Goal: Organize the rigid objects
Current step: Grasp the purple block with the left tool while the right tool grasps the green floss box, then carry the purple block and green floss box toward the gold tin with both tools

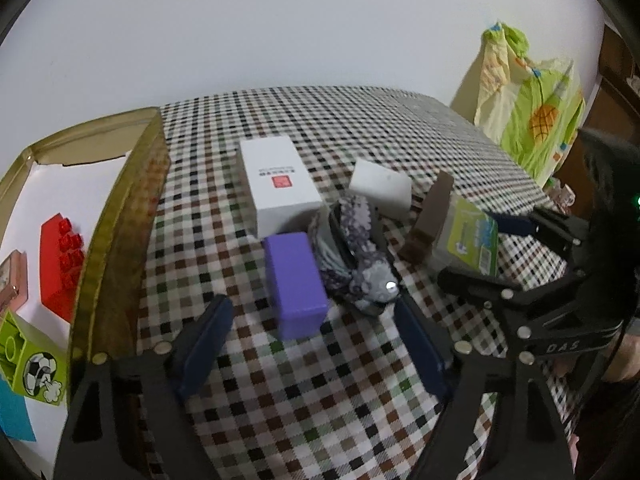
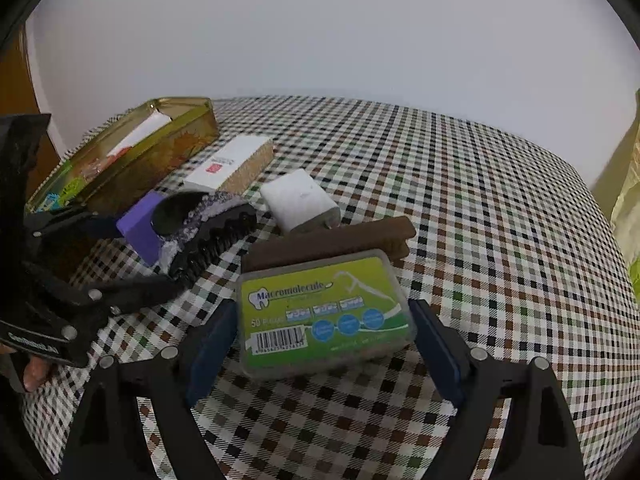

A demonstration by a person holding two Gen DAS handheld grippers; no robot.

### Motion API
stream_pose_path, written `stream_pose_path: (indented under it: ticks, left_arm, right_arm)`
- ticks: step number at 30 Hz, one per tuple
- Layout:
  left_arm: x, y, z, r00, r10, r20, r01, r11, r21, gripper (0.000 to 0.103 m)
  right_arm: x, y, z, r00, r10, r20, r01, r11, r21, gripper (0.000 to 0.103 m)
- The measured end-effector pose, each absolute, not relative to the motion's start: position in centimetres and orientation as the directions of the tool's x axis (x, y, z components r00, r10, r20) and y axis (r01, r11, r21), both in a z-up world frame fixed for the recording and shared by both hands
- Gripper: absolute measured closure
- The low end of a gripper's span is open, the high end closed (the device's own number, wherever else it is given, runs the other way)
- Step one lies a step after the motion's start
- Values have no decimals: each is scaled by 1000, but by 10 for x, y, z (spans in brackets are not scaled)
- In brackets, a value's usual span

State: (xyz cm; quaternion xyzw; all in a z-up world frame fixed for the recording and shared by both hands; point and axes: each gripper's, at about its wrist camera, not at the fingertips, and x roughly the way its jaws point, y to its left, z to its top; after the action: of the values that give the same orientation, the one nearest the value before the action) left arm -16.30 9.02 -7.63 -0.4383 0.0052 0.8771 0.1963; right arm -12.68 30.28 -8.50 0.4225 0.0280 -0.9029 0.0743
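On the checked tablecloth lie a purple block (image 1: 295, 283), a white box with a red mark (image 1: 279, 181), a white block (image 1: 381, 185), a grey patterned slipper (image 1: 356, 254), a brown bar (image 1: 430, 216) and a green floss-pick box (image 1: 472, 238). My left gripper (image 1: 312, 344) is open, its blue fingers on either side of the purple block's near end. My right gripper (image 2: 320, 354) is open with the floss-pick box (image 2: 326, 312) between its fingers; contact is unclear. The brown bar (image 2: 332, 240) lies just behind that box.
A gold tin (image 1: 120, 208) at the left holds a red brick (image 1: 60, 264), a green cube (image 1: 30, 364) and other pieces. It also shows in the right wrist view (image 2: 132, 156). A yellow-green printed bag (image 1: 528, 120) stands at the far right of the table.
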Motion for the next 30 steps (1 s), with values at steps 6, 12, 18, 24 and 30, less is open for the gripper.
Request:
stream_pose_path:
  ticks: [6,12,18,24,30]
  left_arm:
    - [-166,84,-75,-560,324,-763,-317,-934,-164,36]
    - [-164,84,-74,-567,327,-756,-324,-932,-160,65]
    - [-162,79,-71,-568,350,-745,-323,-927,-189,85]
    - [-150,80,-62,-619,324,-716,-337,-932,-131,85]
    - [-138,73,-57,-647,313,-696,-323,-939,-122,85]
  right_arm:
    - [-128,309,-84,-636,-116,-763,132,-990,41,16]
    - [-132,312,-85,-638,-121,-761,119,-991,58,18]
    - [-126,302,-82,-655,-109,-748,131,-991,30,19]
    - [-125,286,-82,-672,-128,-729,138,-989,46,19]
    - [-116,270,-79,-699,-105,-707,127,-992,22,19]
